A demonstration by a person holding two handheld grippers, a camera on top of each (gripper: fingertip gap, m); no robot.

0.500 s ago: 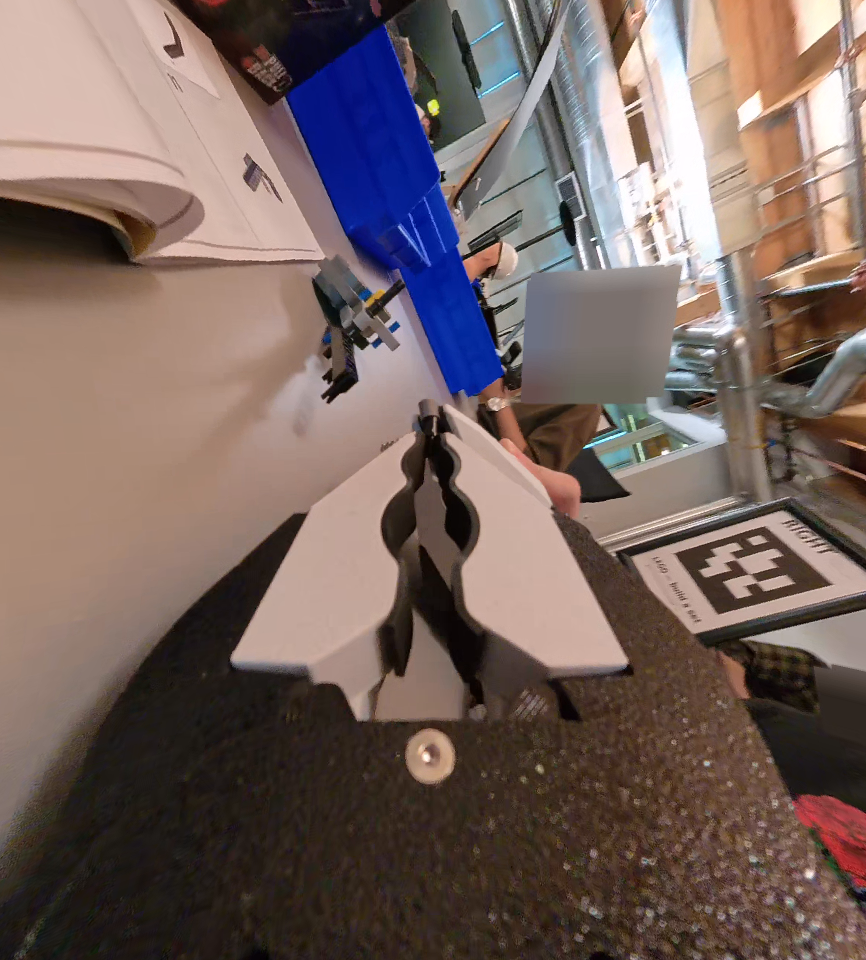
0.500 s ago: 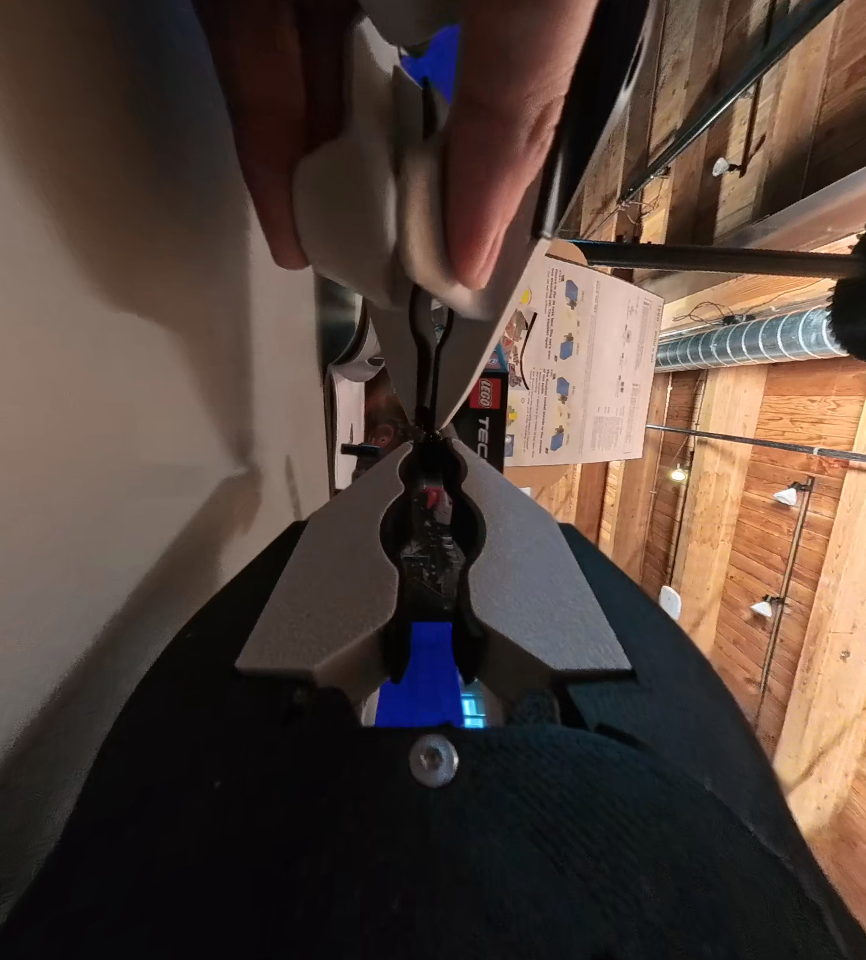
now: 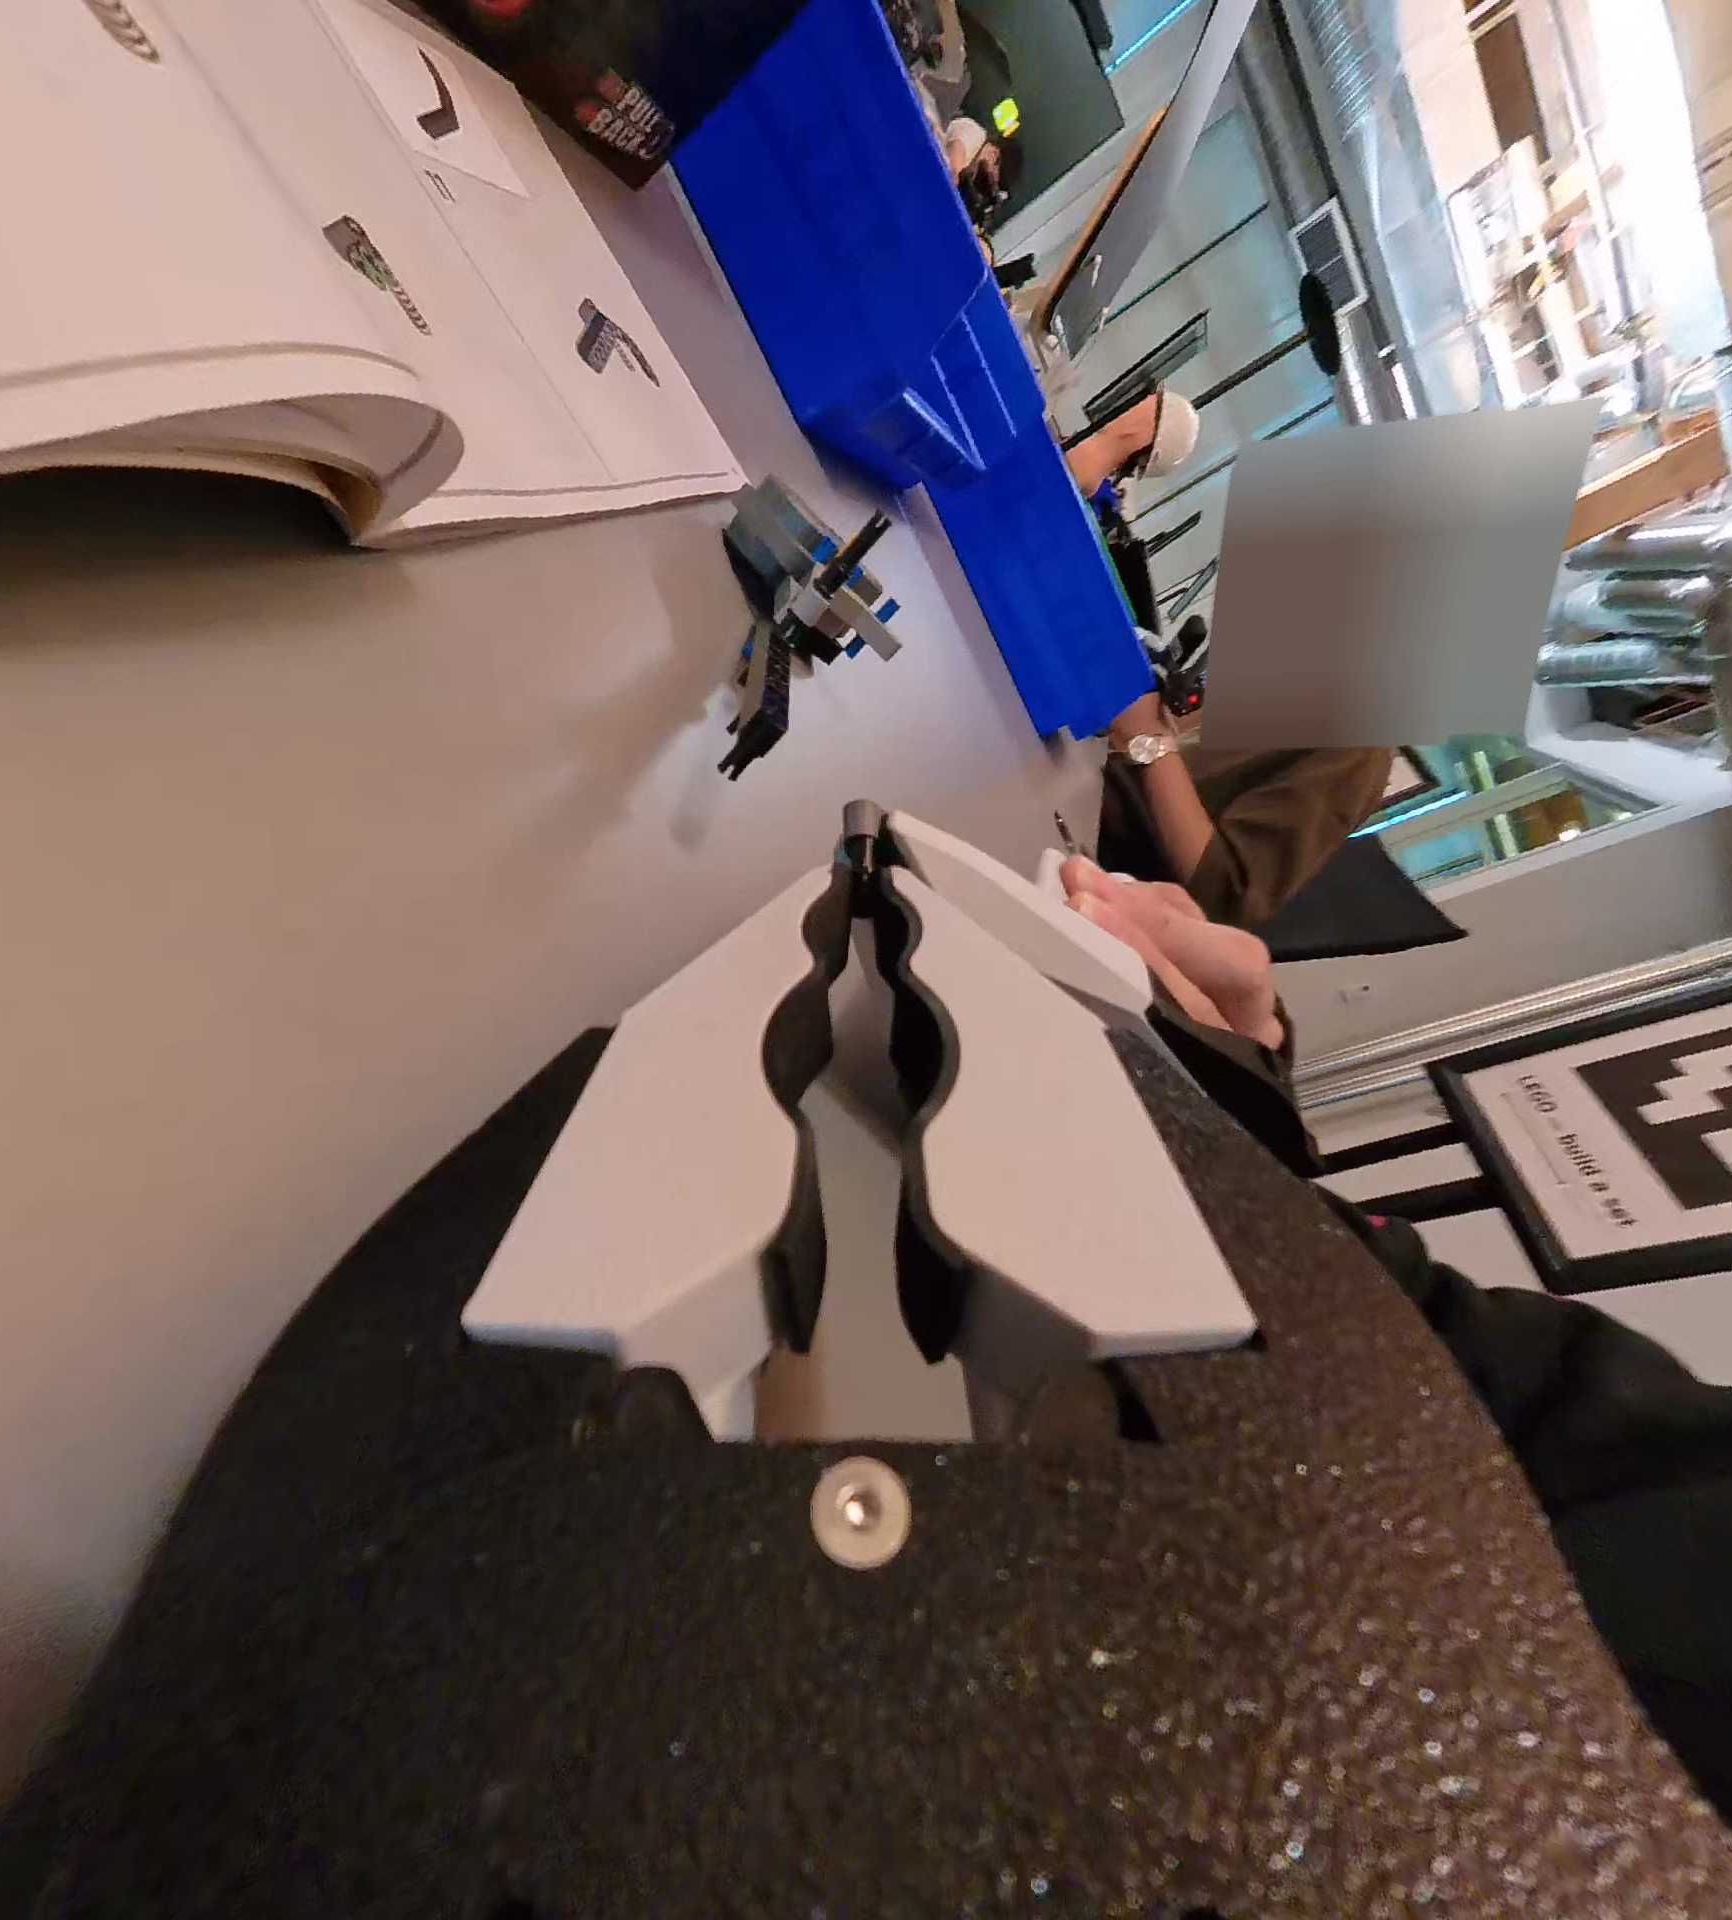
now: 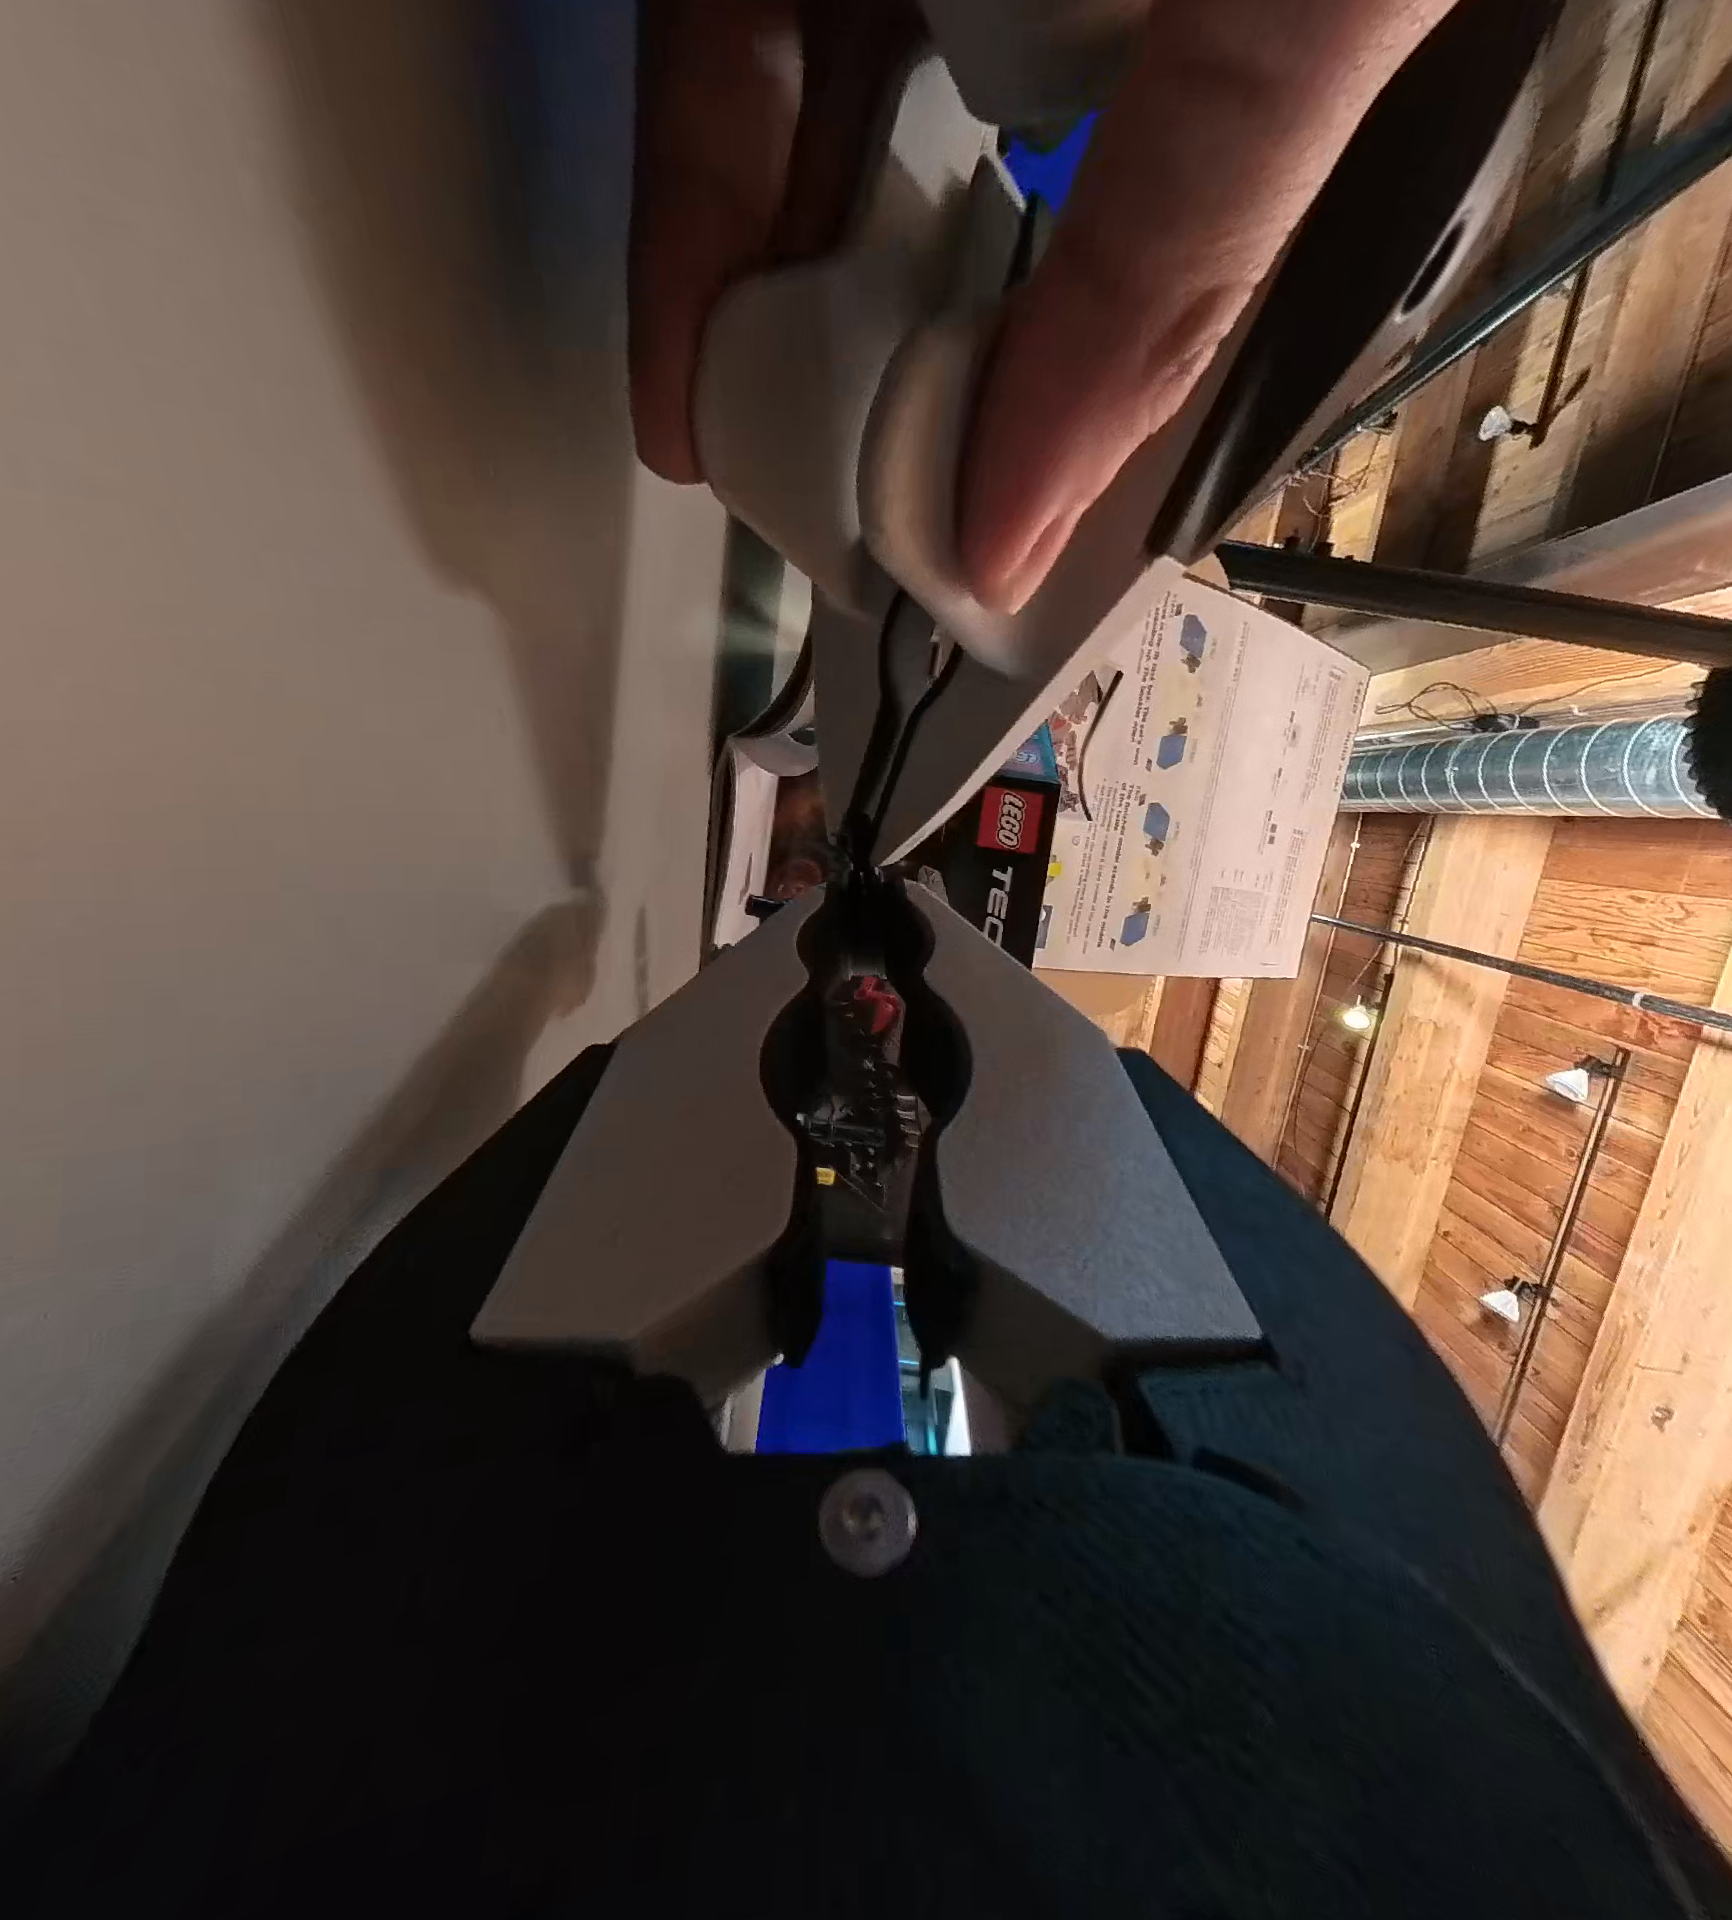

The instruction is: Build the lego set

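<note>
Fingers of my left gripper pinch a small dark Lego pin; my right gripper clamps the same piece tip-to-tip, with the half-built model on the desk at eleven o'clock.

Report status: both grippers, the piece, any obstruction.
Left gripper jaws shut on small dark grey pin. Right gripper tip to tip with it, jaws shut. Half-built grey-and-blue lego model apart on table. Nothing between.

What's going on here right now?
A person is building a Lego set with two handheld grippers. The left gripper is pinching a small dark pin, and the right gripper meets it tip to tip. A partly built grey and blue model sits on the table beside the open instruction booklet.
</note>
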